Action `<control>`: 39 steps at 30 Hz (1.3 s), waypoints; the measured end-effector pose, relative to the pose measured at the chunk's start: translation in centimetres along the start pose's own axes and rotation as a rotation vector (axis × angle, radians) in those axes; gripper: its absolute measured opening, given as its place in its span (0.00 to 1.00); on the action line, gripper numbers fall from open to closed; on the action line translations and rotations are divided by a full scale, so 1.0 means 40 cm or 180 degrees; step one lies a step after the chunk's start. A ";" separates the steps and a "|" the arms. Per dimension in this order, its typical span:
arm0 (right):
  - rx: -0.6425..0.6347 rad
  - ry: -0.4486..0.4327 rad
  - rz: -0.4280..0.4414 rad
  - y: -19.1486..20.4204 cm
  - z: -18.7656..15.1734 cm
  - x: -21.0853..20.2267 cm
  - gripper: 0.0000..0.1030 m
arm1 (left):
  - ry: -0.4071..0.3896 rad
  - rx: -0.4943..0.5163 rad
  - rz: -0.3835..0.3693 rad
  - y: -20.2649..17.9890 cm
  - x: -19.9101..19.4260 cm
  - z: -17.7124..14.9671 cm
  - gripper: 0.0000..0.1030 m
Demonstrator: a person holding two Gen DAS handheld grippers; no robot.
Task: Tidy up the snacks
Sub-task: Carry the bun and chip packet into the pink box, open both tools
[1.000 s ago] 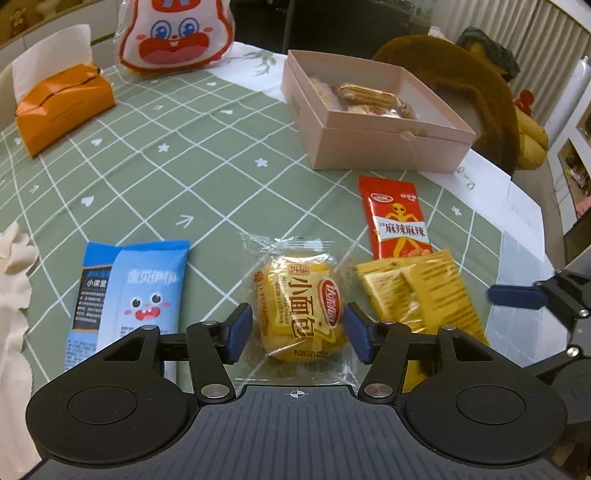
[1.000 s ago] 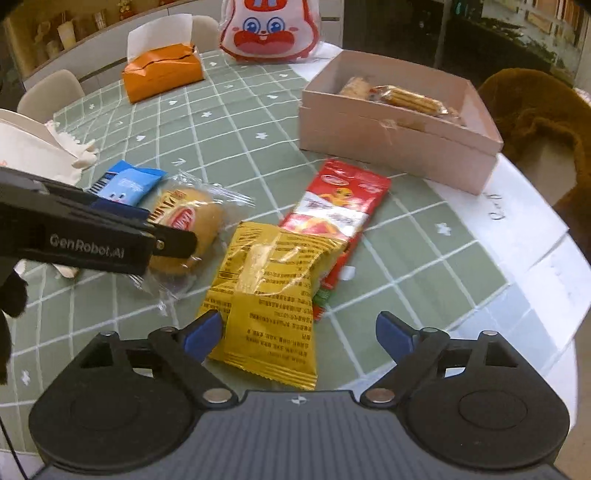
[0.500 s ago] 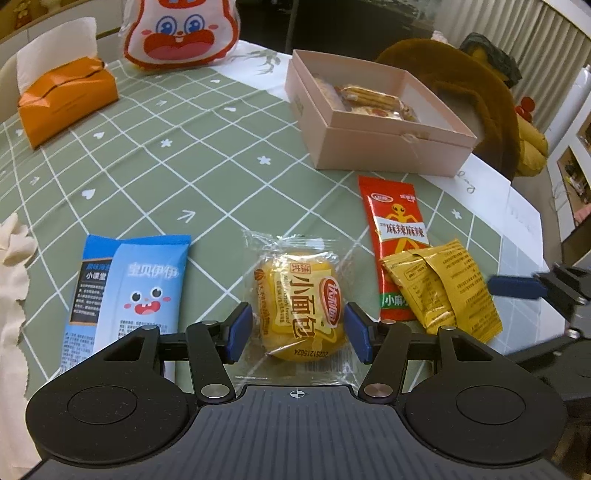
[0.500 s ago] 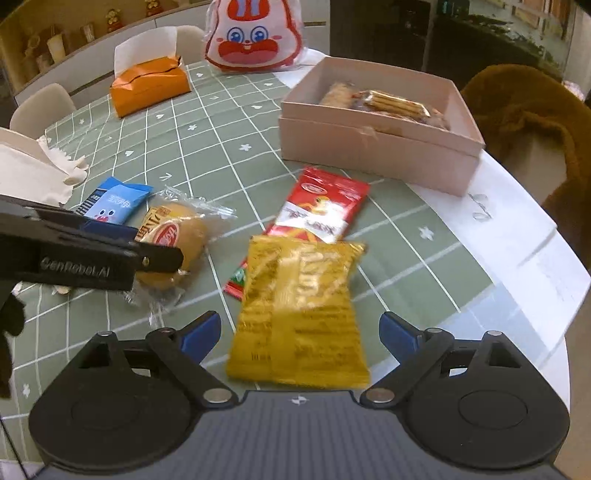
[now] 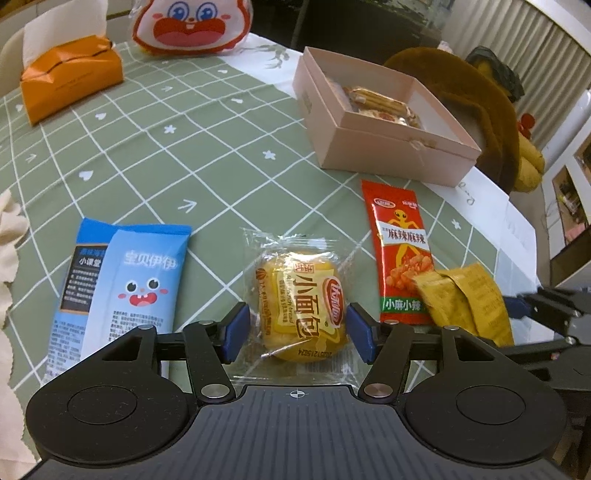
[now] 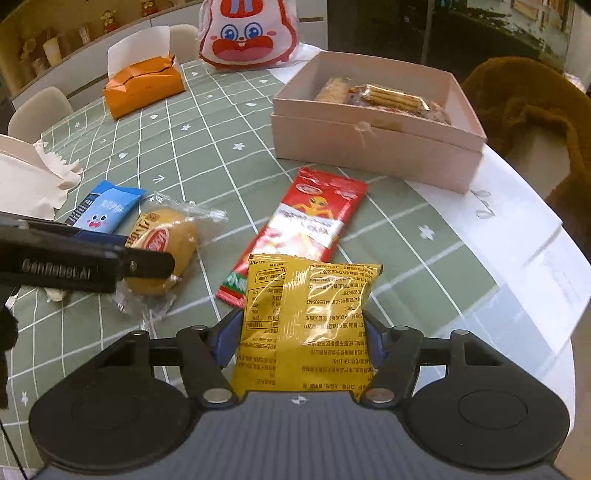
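My right gripper (image 6: 301,341) is closed onto the yellow packet (image 6: 306,325): both blue pads press its sides, and the packet stands up between the fingers, its top edge tilted away from me. My left gripper (image 5: 295,332) is partly open, jaws straddling the small bread bun (image 5: 301,306) in its clear wrapper; pads sit just beside the bun on either side, and I cannot tell whether they touch the film. The bun lies flat on the green grid tablecloth (image 5: 166,155). The blue packet (image 5: 129,280) lies flat just left of my left gripper, partly behind its left finger arm. The red spicy-snack packet (image 5: 400,251) lies flat ahead and right of the left gripper; from the right wrist view it lies straight ahead, its near end hidden behind the yellow packet. The pink box (image 6: 376,122) sits farther ahead, right of the left gripper's centre, open, with wrapped biscuits (image 6: 388,98) inside. Far ahead-left of both grippers: the orange tissue box (image 6: 144,86) and the rabbit-face bag (image 6: 247,35). White cloth (image 6: 33,181) to the far left.
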State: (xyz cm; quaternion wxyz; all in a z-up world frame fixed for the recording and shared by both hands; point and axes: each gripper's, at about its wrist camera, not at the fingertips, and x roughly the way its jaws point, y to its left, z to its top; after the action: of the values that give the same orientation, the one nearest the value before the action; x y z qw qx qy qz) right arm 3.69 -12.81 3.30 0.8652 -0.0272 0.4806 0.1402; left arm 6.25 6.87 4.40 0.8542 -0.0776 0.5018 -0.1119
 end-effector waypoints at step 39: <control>0.0703 -0.0329 -0.0189 -0.252 0.050 -0.166 0.64 | -0.0461 -0.0218 -0.0687 -0.119 -0.033 0.172 0.49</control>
State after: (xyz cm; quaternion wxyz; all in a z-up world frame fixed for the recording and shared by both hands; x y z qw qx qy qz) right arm 4.75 -23.57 9.07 0.8903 0.0614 0.4469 0.0619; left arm 11.08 2.80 10.01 0.8681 -0.1682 0.4310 -0.1800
